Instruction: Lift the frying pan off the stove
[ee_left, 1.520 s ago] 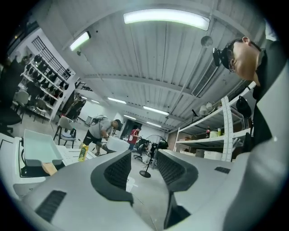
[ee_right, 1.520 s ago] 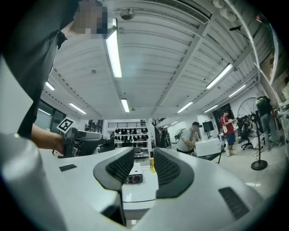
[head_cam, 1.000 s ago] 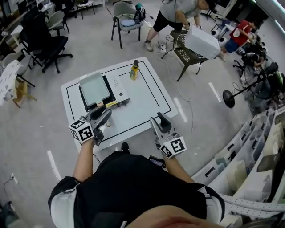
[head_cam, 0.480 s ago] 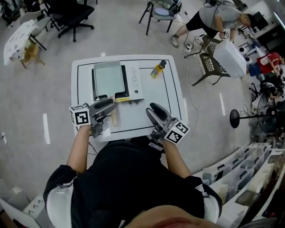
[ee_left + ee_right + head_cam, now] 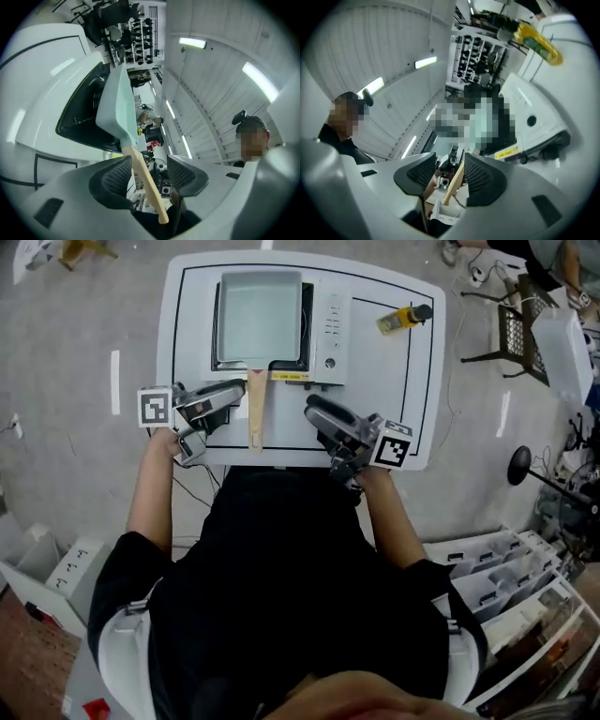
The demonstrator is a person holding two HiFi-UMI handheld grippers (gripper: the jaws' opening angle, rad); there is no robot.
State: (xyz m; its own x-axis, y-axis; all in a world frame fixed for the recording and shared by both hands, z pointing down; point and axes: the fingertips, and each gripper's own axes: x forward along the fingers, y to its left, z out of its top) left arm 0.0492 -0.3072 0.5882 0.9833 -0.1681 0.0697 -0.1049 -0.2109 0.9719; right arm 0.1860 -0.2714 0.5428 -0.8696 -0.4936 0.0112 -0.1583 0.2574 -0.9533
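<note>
The pale-green frying pan (image 5: 260, 304) sits on the stove (image 5: 330, 324) at upper centre of the white tabletop (image 5: 394, 381), its wooden handle (image 5: 255, 409) pointing down-frame. The left tongs (image 5: 234, 392), jaws just opening, stand released around the handle. The right tongs (image 5: 314, 411) gape empty just right of it.

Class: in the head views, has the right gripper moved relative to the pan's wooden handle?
Yes. The right gripper has swung leftward toward the wooden handle, now pointing at it across a smaller gap.
</note>
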